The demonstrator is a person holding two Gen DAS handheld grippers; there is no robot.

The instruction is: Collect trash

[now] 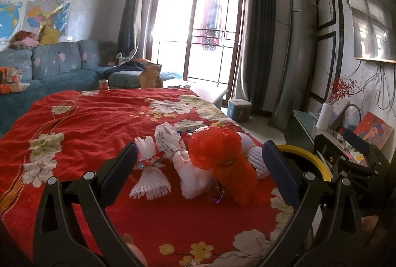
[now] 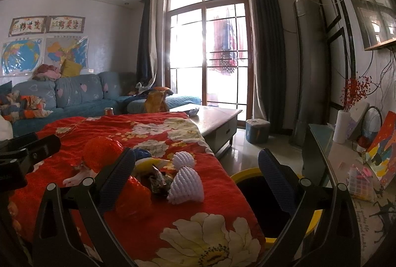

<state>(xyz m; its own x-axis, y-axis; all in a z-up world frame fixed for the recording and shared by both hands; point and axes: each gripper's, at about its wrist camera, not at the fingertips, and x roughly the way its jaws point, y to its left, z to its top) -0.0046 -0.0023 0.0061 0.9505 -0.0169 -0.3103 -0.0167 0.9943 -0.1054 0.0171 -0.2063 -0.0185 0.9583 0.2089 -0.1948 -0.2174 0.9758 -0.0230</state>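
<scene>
Here, both grippers hover with fingers spread wide and nothing between them — the left gripper faces a heap of trash on the red floral cloth: a red plastic bag, white foam nets and a printed white bag. The right gripper points between the heap and the yellow-rimmed bin beside the surface.

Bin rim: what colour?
Yellow, around a black inside; the bin shows best in the right wrist view.
</scene>
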